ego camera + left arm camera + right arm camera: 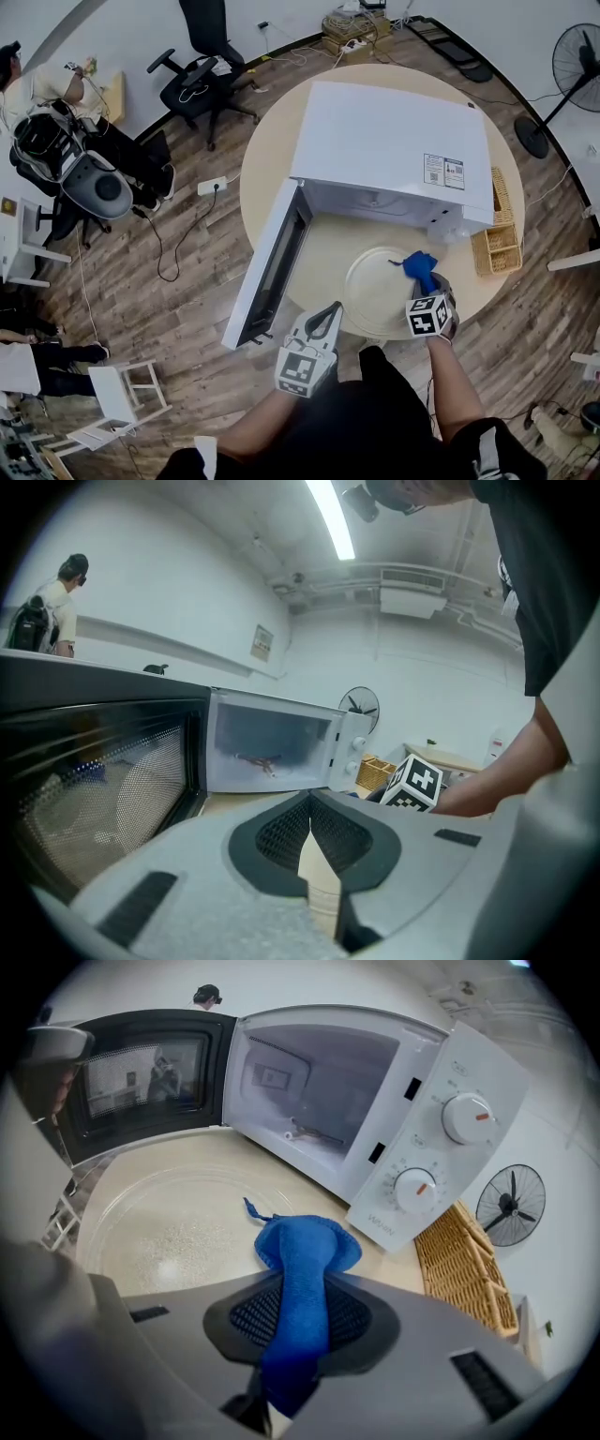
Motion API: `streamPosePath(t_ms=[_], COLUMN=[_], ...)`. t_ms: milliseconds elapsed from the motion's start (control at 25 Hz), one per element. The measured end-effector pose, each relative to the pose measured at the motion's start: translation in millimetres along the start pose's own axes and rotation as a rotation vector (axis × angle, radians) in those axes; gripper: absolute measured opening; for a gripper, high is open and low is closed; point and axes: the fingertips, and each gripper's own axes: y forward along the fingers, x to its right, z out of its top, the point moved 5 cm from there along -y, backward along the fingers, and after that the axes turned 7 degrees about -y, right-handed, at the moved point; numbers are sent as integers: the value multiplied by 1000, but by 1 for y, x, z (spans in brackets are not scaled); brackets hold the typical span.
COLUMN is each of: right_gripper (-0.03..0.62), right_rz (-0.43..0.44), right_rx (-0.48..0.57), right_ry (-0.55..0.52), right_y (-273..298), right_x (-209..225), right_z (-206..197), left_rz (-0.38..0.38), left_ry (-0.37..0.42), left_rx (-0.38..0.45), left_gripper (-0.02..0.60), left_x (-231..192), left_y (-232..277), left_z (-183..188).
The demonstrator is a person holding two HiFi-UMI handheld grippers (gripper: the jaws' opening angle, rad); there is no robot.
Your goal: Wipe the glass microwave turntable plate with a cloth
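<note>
The clear glass turntable plate [375, 291] lies flat on the round beige table [272, 159], in front of the open white microwave [394, 141]. In the right gripper view the plate [178, 1227] shows a patch of fine crumbs. My right gripper [424, 279] is shut on a blue cloth [305, 1274], held over the plate's right rim; the cloth [419, 265] sticks out past the jaws. My left gripper [323, 323] hangs at the table's front edge left of the plate, its jaws closed together on nothing [309, 841].
The microwave door [272, 267] stands open to the left of the plate. A wicker basket [497, 239] sits at the table's right edge. Office chairs [202, 80] and a person [42, 89] are far left, a floor fan [567, 75] far right.
</note>
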Motion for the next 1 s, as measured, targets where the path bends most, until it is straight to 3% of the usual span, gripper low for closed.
streamPosePath(t_ms=[160,440,1000], right_gripper=[86,86,86], right_rz=[12,116,264], right_rx=[62,236,201], right_ry=[26,17,-24], right_y=[-13,-47,-54], right_x=[-6,-48,-165], right_z=[11,54,67], left_rz=[-4,-25,-100], left_ry=[16,12,59], left_rx=[2,-9,-24], left_gripper=[6,6,6], left_x=[-8,-22,-39], left_y=[-7,-15,-32], left_z=[3,-4,-10])
